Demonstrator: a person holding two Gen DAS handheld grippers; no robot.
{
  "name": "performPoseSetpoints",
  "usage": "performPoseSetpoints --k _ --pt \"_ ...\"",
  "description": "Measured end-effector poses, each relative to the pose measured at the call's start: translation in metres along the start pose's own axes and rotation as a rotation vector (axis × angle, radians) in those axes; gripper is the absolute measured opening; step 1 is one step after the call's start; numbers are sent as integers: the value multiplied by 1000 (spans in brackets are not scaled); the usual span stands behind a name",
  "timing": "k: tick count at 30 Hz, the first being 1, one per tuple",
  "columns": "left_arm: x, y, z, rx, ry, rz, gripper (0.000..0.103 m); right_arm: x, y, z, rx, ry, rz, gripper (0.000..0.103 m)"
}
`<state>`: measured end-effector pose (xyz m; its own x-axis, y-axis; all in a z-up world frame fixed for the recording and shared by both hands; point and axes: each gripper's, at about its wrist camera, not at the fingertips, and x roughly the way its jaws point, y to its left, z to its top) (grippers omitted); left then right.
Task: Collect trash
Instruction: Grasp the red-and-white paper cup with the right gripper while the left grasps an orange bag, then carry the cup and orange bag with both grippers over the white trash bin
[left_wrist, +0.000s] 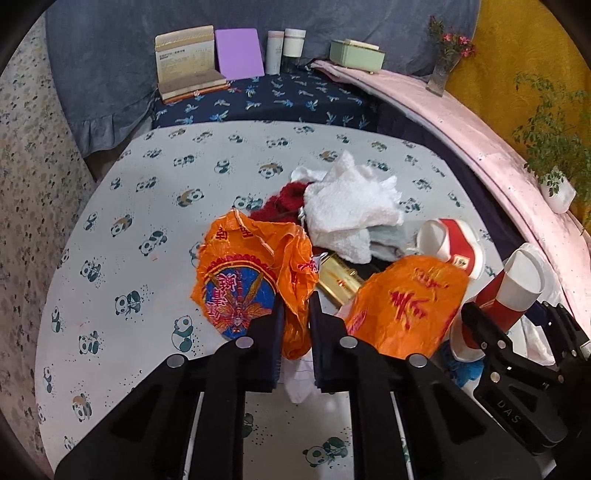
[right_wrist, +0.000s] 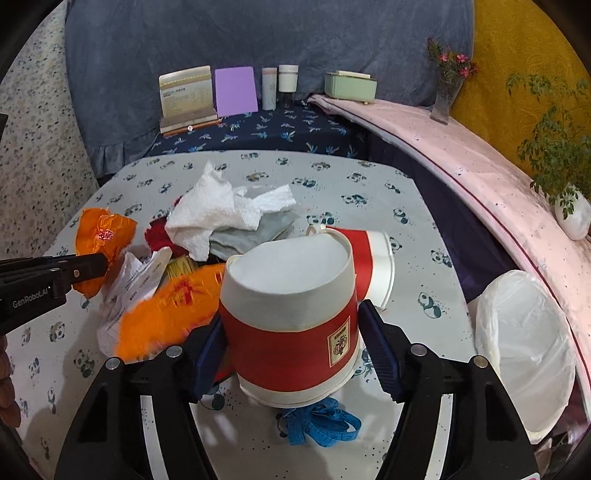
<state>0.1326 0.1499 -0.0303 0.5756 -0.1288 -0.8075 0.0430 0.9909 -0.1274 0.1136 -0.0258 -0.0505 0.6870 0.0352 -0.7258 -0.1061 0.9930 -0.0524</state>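
Table: a round top under a panda-print cloth (left_wrist: 122, 229), with the trash heaped a little right of its middle.
Bin: a white basket lined with a clear plastic bag (right_wrist: 524, 354), off the table's right edge, seen from the right wrist.
Orange bags: one crumpled orange plastic bag (left_wrist: 258, 266) with a blue and red round print, and a second orange bag (left_wrist: 406, 302) with red characters lying to its right.
Left gripper: the left gripper (left_wrist: 295, 314) is clamped on a fold of the printed orange plastic bag, the jaws nearly together with the plastic pinched between them.
Paper towel: a wad of white paper towel (left_wrist: 351, 206) at the back of the heap, on top of something red and fuzzy.
Cups: a red-and-white paper cup (right_wrist: 295, 332) stands between the pads of the right gripper (right_wrist: 291, 339), both pads against its sides; a second paper cup (right_wrist: 373, 258) lies on its side just behind.
Gold box: a small gold packet (left_wrist: 338, 282) between the two orange bags.
Tape: a blue measuring tape (right_wrist: 321, 428) on the cloth under the held cup.
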Motion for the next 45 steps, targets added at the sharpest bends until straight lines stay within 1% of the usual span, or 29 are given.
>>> performPoseSetpoints --k 6,11,15,19,23,28,32,38,43,45 --pt "-25 -10 7 13 -54 -30 12 -21 -12 6 28 -50 -8 66" --pt "-40 -28 10 47 -87 -54 12 -37 -28 8 61 -83 -20 66" --pt "-47 -53 11 87 -101 -87 12 -46 -45 5 87 -102 -43 66" --pt "-51 -89 12 150 -111 -129 12 -55 -66 0 124 -112 -72 66" --pt "-50 -126 10 210 -103 -183 12 -63 -91 -8 167 -118 -112 66" --pt "-47 -176 4 283 -84 -270 12 -70 -127 -19 229 -123 -172 66" --pt "-45 -215 -1 341 -67 -342 12 -75 -163 -31 295 -123 -231 66" --pt "-37 -268 -8 421 -28 -446 12 -78 -213 -49 382 -109 -319 66" --pt "-23 -306 -10 469 23 -524 12 -77 -240 -62 435 -99 -365 66" --pt "-19 -319 -10 481 39 -543 12 -76 -248 -66 454 -94 -376 66"
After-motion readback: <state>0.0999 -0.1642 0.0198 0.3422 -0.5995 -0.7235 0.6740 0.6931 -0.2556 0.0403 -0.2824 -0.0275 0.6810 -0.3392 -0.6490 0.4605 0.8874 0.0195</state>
